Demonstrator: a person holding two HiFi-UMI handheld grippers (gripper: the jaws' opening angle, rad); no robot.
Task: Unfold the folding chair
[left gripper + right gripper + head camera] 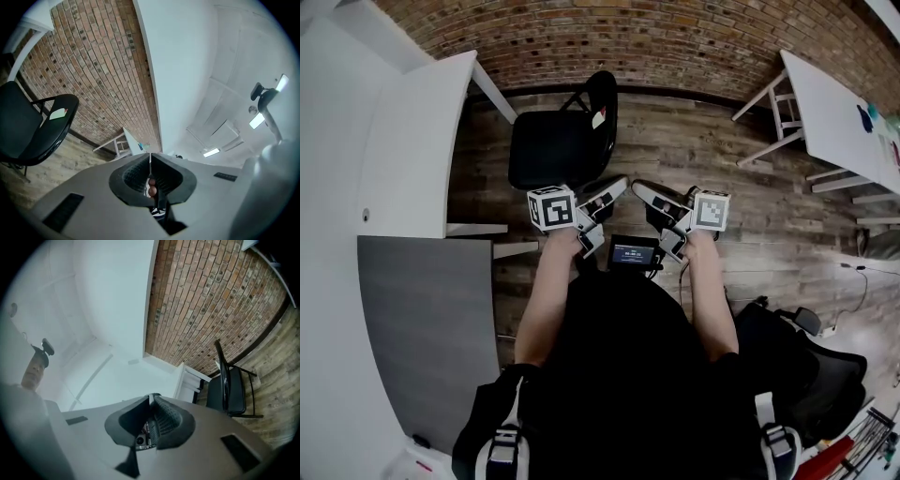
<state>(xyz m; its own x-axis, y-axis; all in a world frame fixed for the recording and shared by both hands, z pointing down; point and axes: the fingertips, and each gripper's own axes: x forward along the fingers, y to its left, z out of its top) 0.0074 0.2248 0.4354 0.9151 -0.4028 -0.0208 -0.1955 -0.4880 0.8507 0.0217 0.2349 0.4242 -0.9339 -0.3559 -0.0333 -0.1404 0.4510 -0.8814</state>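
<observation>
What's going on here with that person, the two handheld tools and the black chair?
A person holds a two-jaw gripper in each hand and faces a black folding chair. The chair already stands unfolded, seat down, on the wooden floor near the brick wall. Neither the left gripper nor the right gripper touches it. Both have their jaws together with nothing between them, side by side in front of the person's body.
</observation>
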